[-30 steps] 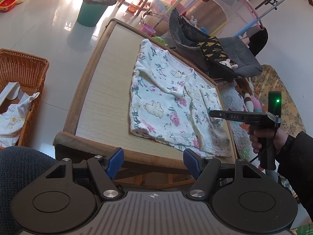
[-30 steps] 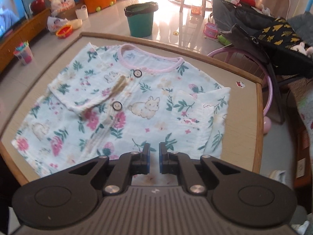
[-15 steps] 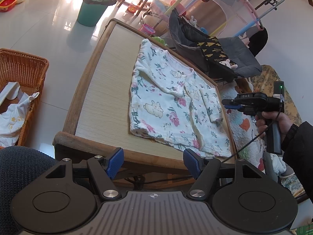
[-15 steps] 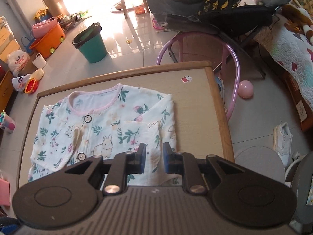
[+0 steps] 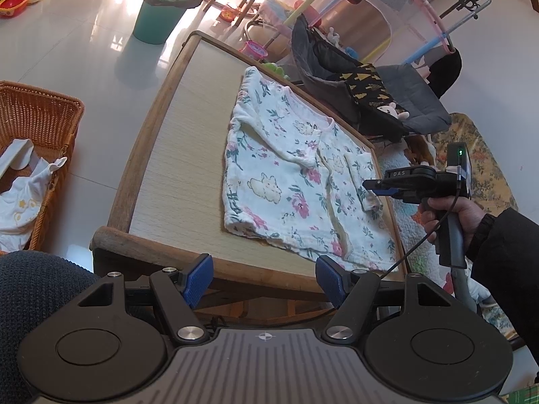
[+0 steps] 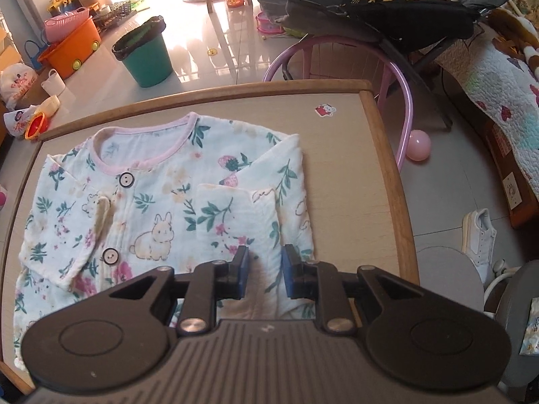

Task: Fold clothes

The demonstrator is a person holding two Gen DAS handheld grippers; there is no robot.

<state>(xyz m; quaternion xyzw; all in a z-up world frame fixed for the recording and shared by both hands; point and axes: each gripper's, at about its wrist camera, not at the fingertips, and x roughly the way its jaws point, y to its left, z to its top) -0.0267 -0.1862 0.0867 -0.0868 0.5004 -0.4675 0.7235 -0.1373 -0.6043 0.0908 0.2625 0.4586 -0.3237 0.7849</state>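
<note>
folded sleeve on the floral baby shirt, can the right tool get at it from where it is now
Probably yes. The right tool hovers just over the folded sleeve of the floral baby shirt with its pads apart, holding nothing, and nothing lies between them. The left tool stays back off the table.

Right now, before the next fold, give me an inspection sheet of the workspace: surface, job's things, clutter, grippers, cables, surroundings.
Surface: wooden table, light top with a raised rim; one small sticker near a far corner.
Job's things: floral baby top lying flat, buttoned, both sleeves folded in over the front.
Clutter: nothing seen on the table besides the sticker.
Grippers: left gripper open, holding nothing, short of the table's near edge; right gripper slightly open above the folded sleeve, gripping nothing.
Cables: black cable hanging from the right gripper.
Surroundings: wicker basket with clothes, green bin, baby seat, pink ball.
</note>
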